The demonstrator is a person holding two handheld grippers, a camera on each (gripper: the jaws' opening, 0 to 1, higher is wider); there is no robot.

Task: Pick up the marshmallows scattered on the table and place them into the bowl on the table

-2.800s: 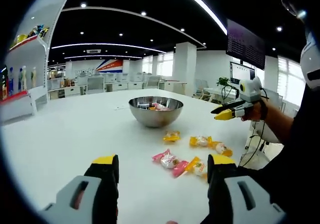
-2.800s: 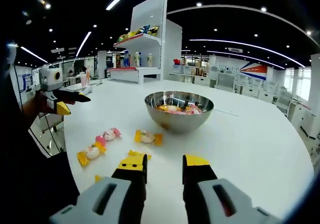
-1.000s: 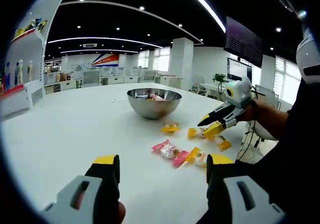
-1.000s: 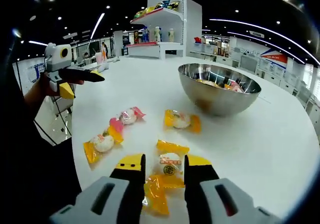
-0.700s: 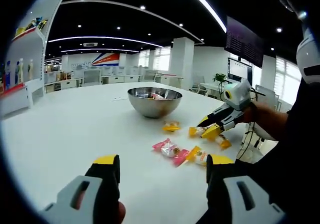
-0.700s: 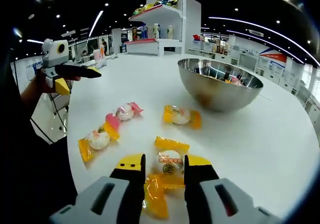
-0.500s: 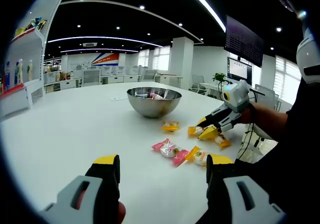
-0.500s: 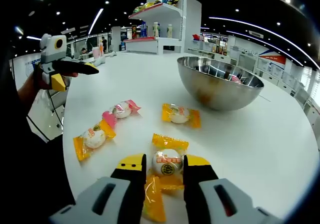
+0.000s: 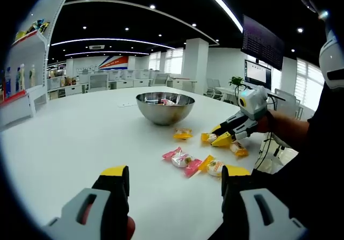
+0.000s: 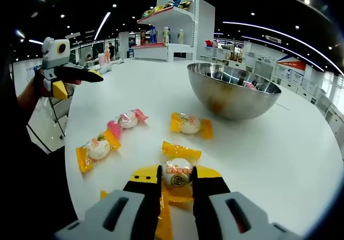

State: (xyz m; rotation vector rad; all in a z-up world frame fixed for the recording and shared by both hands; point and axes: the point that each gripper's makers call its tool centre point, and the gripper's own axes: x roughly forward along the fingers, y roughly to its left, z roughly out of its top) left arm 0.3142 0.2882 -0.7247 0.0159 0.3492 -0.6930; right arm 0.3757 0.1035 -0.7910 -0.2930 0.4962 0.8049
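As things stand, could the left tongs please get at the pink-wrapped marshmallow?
Probably yes: the left tongs are open and hold nothing, and the pink-wrapped marshmallow lies ahead on bare table, apart from the right tongs.

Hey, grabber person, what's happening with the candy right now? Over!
Right gripper shut on yellow marshmallow. Left gripper open, holding nothing. Bowl ahead, path clear. Three wrapped marshmallows loose nearby.

The left gripper view sits low over the table (image 9: pixel 64 138), looking across it toward the bowl (image 9: pixel 165 107) from some way back, with the right gripper (image 9: pixel 219 137) entering at its right. The right gripper view looks from the other side, close down over a marshmallow (image 10: pixel 178 173), bowl (image 10: pixel 233 96) near ahead, left gripper (image 10: pixel 80 74) at its left. Both views share the bowl and the scattered marshmallows.
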